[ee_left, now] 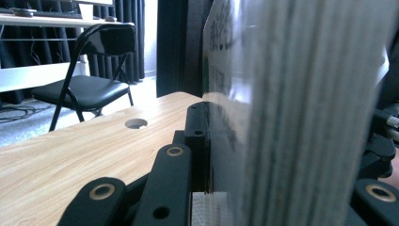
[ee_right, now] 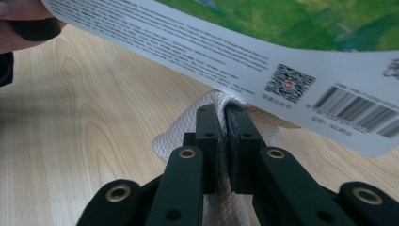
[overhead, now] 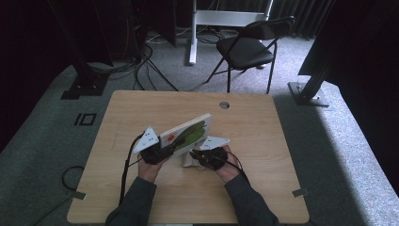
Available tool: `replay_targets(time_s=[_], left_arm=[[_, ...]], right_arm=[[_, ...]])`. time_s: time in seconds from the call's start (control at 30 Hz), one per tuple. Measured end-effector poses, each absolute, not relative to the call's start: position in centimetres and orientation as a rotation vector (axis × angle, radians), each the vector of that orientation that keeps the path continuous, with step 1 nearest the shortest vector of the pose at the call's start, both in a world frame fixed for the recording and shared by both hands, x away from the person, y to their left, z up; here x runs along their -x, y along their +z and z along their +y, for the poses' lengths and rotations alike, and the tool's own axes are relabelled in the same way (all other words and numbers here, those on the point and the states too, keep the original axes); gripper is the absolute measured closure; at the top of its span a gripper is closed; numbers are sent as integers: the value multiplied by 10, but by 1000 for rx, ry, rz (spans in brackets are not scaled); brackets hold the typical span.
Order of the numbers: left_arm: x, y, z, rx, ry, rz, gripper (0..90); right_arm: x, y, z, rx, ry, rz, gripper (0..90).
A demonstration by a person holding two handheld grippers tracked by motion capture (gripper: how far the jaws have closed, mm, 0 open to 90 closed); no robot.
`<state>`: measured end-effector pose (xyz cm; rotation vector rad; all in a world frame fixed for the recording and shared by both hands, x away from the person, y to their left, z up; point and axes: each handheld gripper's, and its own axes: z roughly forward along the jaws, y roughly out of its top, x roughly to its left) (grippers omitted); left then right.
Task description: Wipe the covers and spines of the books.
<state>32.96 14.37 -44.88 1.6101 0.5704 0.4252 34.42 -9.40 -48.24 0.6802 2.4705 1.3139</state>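
Book (ee_left: 301, 108) sits right against the lens in the left gripper view, its page edges a blur, the print on its cover (ee_left: 221, 61) too smeared to read, its top and bottom cut by the frame. Right gripper view: the book's back cover (ee_right: 244, 52) runs off the top and right edges, small print illegible, and it hides the far part of the white cloth (ee_right: 179, 136). High view: the cloth (overhead: 189, 161) is mostly tucked under the book (overhead: 186, 134) and the right gripper (overhead: 203, 155), its shape hard to tell.
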Motion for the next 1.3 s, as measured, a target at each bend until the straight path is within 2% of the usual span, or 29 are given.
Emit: replay_targets(time_s=[0.4,0.97,1.3], left_arm=[[-331,-448,140,-1615,420,564,780],[-328,-446,149,-1602,433,572,780],[-329,-447,144,-1599,422,569,780]], right_arm=[[-339,-482,-85,-632,1318,2486,846],[-350,-483,-103,-751,1304,2439,846],[-341,-479,-89,-670,1319,2456,846]])
